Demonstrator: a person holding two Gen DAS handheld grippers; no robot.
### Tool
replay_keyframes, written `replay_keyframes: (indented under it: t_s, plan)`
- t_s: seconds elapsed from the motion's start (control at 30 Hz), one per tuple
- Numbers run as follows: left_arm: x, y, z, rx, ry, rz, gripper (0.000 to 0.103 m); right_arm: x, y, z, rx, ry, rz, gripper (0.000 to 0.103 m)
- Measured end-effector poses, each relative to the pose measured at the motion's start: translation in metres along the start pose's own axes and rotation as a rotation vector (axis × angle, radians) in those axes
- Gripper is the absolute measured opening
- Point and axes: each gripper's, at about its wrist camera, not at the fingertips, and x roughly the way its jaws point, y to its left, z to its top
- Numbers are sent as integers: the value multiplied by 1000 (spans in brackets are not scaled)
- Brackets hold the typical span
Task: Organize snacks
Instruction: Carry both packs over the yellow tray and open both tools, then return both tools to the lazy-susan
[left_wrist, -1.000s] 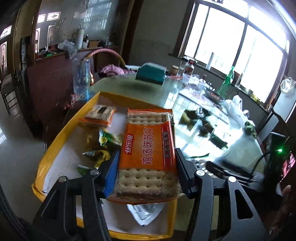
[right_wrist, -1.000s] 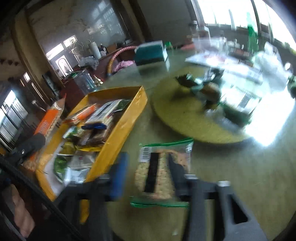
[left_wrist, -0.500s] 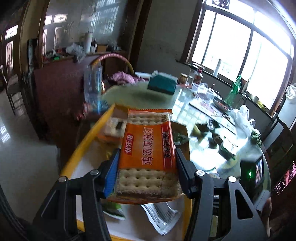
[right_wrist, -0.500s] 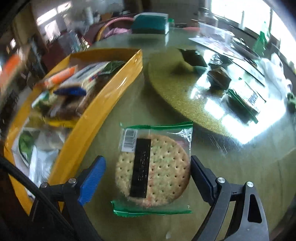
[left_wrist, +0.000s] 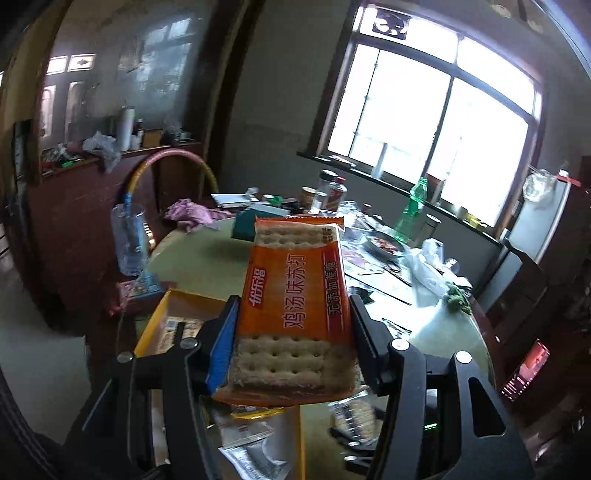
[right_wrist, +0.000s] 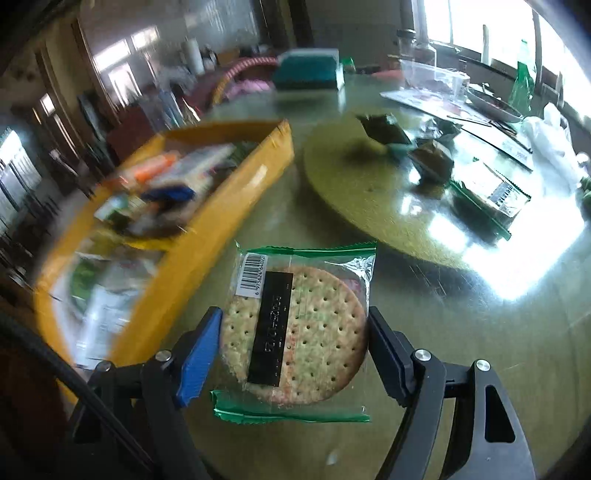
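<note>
My left gripper (left_wrist: 293, 301) is shut on an orange pack of square crackers (left_wrist: 295, 295), held up in the air above the yellow box (left_wrist: 155, 321). In the right wrist view the yellow box (right_wrist: 221, 218) lies at the left, with several snack packs in it. A clear, green-edged pack with a round cracker (right_wrist: 299, 325) lies flat on the green glass table just right of the box. My right gripper (right_wrist: 294, 312) straddles this pack and its jaws are closing, the pads right at the pack's two sides.
A round turntable (right_wrist: 351, 177) behind the round cracker carries a green-edged pack (right_wrist: 487, 192) and dark packets (right_wrist: 384, 129). A teal box (right_wrist: 306, 74) stands farther back. A clear plastic bottle (left_wrist: 129, 240) stands left of the table, and a green bottle (left_wrist: 410, 210) by the window.
My left gripper rose with the orange cracker pack, so the yellow box sank low in its view. My right gripper came down over the round cracker pack and its jaws narrowed around it.
</note>
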Motion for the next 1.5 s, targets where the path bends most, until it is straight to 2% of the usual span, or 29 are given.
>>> replay_keyframes:
  t_s: [0.13,0.23,0.37,0.5,0.67,0.87,1.07,1.13,1.27,1.43,1.5]
  plan:
    - [-2,21,-18,-19,8,84,58,-34,6,15,8,-83,81,76]
    - [8,40,-33,-55,59,117,58,-55,17,38,5,-124,183,76]
    - [19,59,-47,-93,98,167,58,-63,41,73,-17,-145,289,76]
    - [23,71,-57,-100,114,212,58,-54,70,108,-36,-152,334,76]
    - [40,80,-86,-68,179,272,58,-1,98,123,-75,-89,297,76]
    - [59,94,-104,-79,235,313,58,59,99,132,-44,16,261,76]
    - [69,98,-97,-57,245,333,58,77,100,160,-60,49,215,76]
    - [74,100,-98,-48,258,339,58,76,95,153,-49,49,195,76]
    - [79,103,-97,-49,262,338,58,80,82,140,11,61,208,76]
    - [82,104,-97,-61,272,335,58,80,79,138,39,49,213,78]
    - [82,103,-97,-62,269,332,65,78,78,135,45,42,234,78]
